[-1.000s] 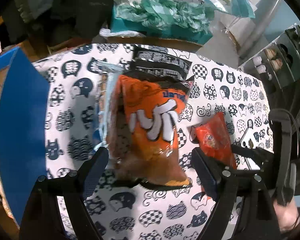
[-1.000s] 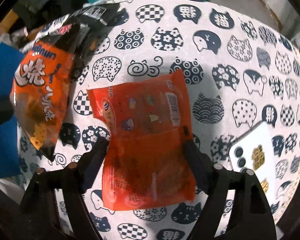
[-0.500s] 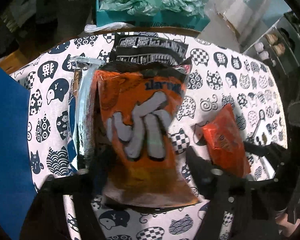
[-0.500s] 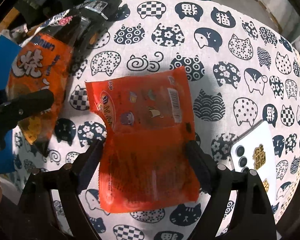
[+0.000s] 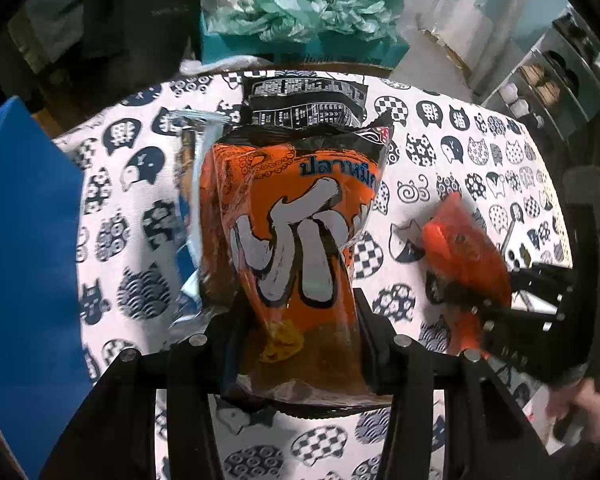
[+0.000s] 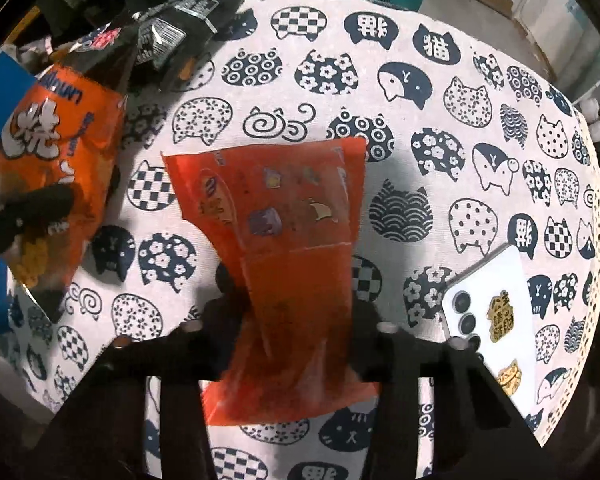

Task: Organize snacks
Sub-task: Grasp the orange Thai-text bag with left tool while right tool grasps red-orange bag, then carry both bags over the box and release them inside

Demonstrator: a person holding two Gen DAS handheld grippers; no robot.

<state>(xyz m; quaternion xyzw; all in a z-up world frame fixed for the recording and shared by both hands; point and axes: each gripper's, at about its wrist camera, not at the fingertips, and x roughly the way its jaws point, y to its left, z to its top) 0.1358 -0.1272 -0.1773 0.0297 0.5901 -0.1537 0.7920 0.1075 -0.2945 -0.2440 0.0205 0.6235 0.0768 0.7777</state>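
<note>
The left gripper [image 5: 298,344] has just been closing, and its jaws now pinch the lower part of the orange snack bag [image 5: 296,240], whose sides crease inward between the black fingers [image 5: 374,344]. The right gripper [image 6: 296,332] has likewise just been closing and now squeezes the red snack packet [image 6: 296,276] near its bottom edge, the foil bunched between the two pads; motion blur softens this part of the picture, so the exact line of contact is hard to make out. Both bags lie on the cat-print tablecloth [image 6: 440,132], the orange one to the left of the red one, a strip of cloth between them. Just behind the orange bag sits a black snack bag [image 5: 306,102], its back label facing up, and a clear-wrapped packet [image 5: 192,208] lies tucked under the orange bag's left side. A blue panel [image 5: 24,260] covers the cloth's left edge. A white phone [image 6: 492,320] lies face down near the red packet, on its right. Beyond the table stands a teal box [image 5: 300,46] topped with crumpled green plastic.
</note>
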